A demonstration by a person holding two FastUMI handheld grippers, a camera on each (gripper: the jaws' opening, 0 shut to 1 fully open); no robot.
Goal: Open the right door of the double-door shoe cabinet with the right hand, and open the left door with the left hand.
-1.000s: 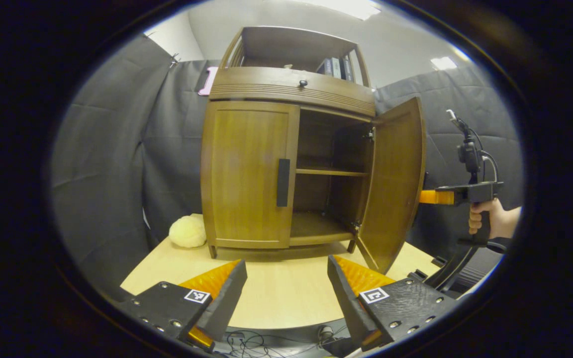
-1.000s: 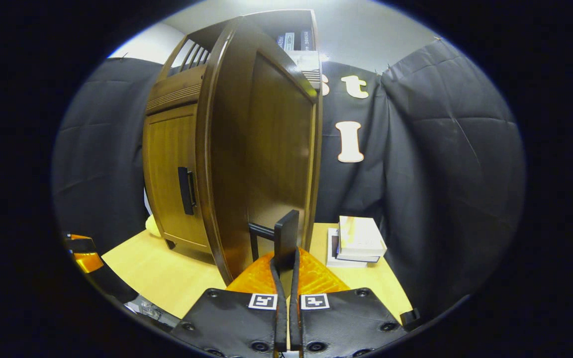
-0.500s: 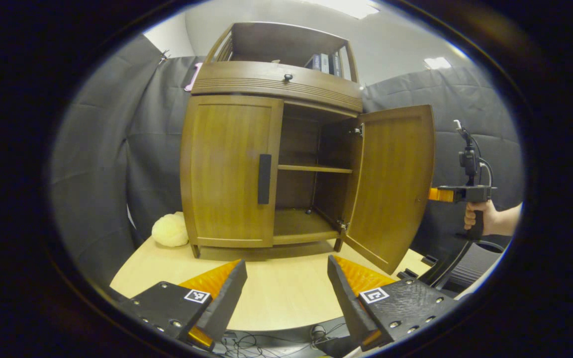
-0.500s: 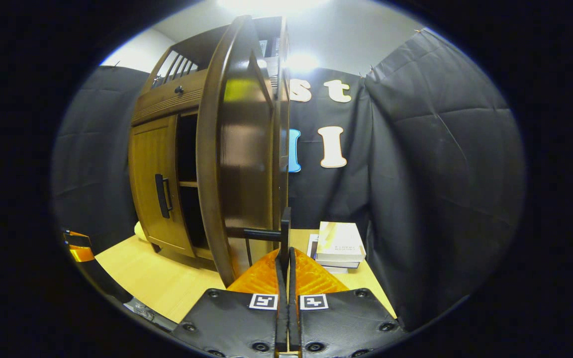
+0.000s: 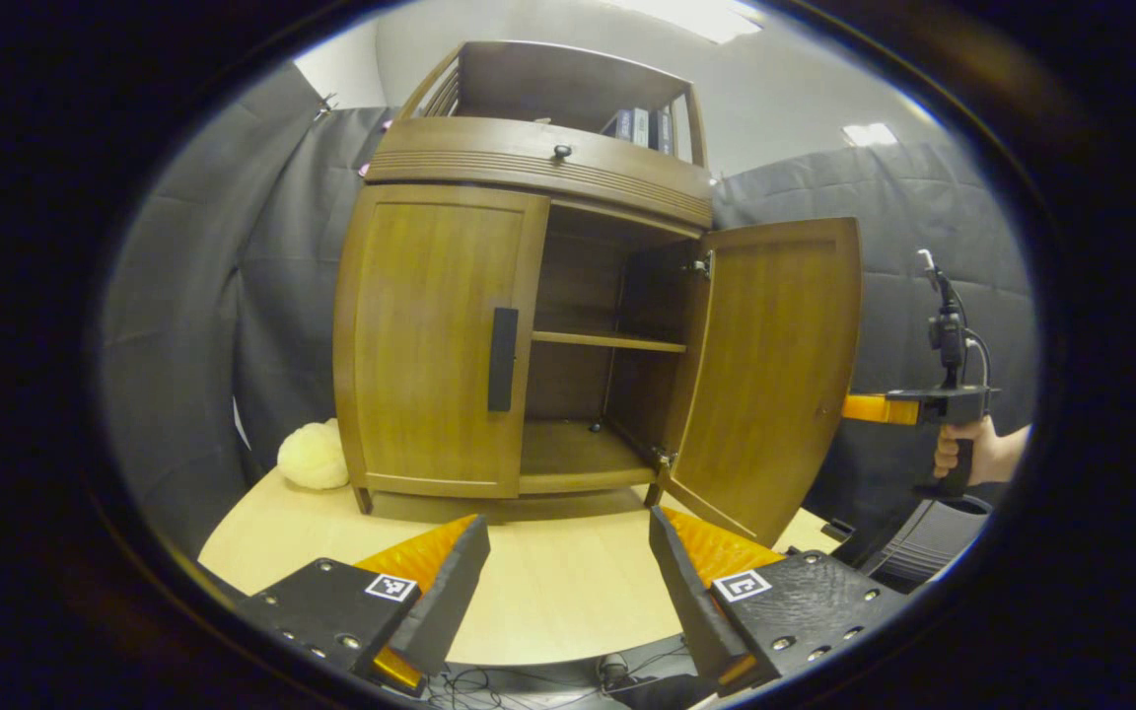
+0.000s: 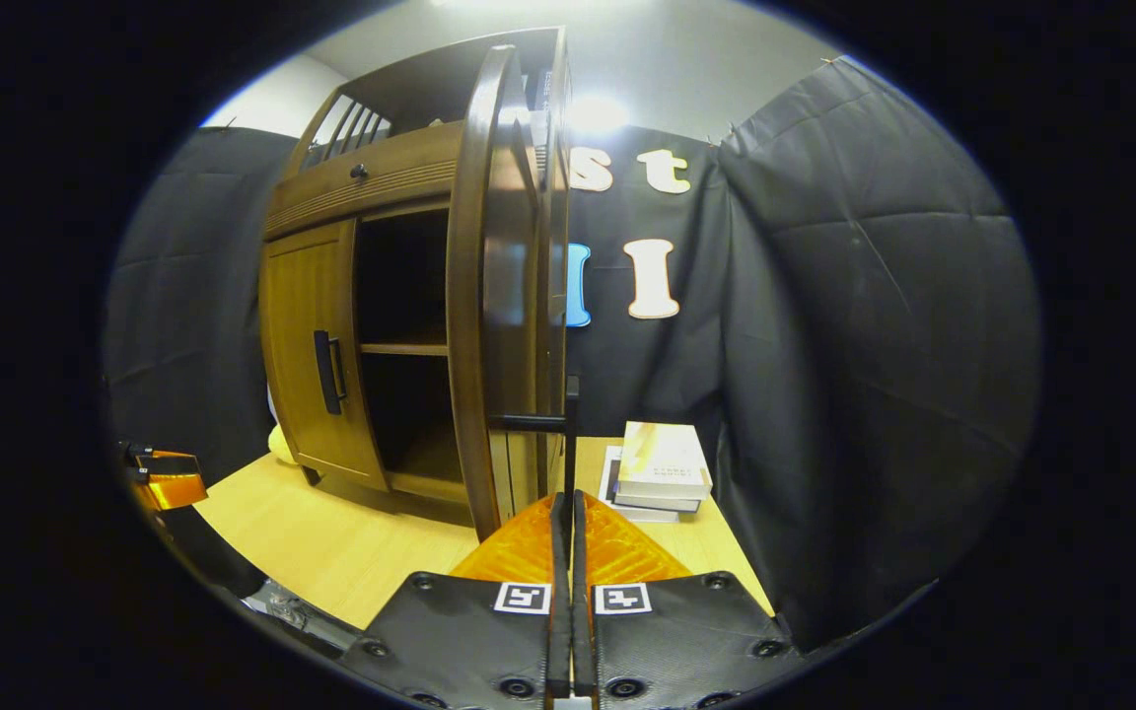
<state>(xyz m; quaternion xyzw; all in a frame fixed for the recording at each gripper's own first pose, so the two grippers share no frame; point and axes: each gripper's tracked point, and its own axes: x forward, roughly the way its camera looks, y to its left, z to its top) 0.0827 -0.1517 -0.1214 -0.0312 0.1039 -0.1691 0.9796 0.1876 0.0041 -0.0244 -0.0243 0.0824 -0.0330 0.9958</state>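
Ahead of the left gripper (image 5: 568,582), jaws apart and holding nothing, stand two doors: left door (image 5: 435,335) closed, right door (image 5: 770,370) swung open. The right gripper (image 6: 566,513) is clamped on that door's handle (image 6: 568,444).

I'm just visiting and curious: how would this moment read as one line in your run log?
right door: swung open | right tongs: shut on its handle | left door: closed | left tongs: open, short of cabinet
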